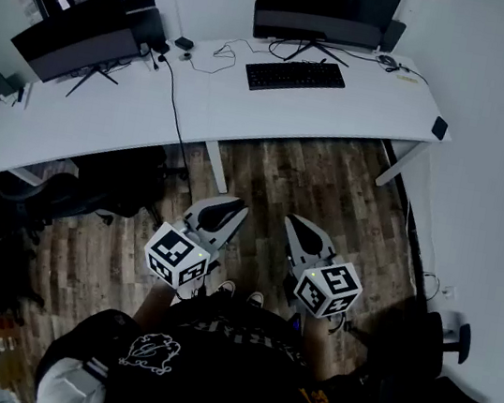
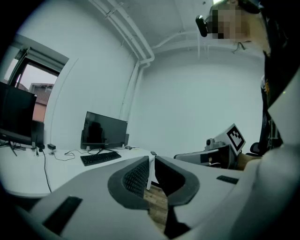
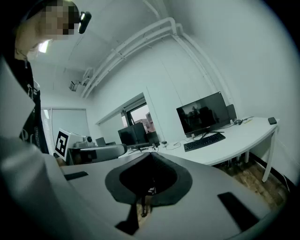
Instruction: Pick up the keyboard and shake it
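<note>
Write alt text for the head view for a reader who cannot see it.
A person standing on a wooden floor holds the left gripper and right gripper out in front, both shut and empty, well short of a white desk. A black keyboard lies on the desk before a dark monitor; a second monitor stands further left.

A dark monitor stands on the white desk, wooden floor below.

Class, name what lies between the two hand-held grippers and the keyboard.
In the head view: wooden floor, then a bare strip of the white desk, up to the keyboard.
</note>
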Available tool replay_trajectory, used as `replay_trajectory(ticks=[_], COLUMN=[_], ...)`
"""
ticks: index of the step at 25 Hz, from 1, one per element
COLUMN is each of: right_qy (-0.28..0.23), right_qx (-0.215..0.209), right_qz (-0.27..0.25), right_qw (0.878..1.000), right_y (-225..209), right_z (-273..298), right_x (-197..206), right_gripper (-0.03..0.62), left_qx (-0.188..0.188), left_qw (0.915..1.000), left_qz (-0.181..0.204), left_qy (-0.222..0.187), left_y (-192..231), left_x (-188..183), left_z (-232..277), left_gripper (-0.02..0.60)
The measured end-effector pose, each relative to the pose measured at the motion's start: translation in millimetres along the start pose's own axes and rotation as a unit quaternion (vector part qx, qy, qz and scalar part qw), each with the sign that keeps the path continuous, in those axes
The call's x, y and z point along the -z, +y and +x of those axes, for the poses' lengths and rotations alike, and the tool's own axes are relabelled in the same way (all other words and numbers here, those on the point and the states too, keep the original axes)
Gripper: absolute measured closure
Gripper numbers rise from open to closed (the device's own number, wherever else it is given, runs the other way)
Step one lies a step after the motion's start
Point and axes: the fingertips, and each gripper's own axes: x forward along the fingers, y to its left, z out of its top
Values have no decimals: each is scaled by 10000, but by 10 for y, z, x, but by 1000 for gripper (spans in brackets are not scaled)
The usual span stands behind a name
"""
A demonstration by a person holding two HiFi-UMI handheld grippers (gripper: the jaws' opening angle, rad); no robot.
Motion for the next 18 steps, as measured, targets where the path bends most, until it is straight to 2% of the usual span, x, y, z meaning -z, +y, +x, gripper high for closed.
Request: replay_trajectory(ticks=[8, 18], right_qy=[-33, 64], right_qx=[-83, -285], right_qz=[22, 168], right_qw=[10000, 9994], right_y=[-183, -366], right_z=[-38, -111], right_x=[-70, 26], right_gripper=[585, 585], left_qx=[-86, -193], left_qw=[9999, 9997], left_qz=[39, -31], left_qy=[-58, -121], left_y=[-34, -71], left_x=[-52, -26], left_z=[170, 390], left_gripper=[534, 534])
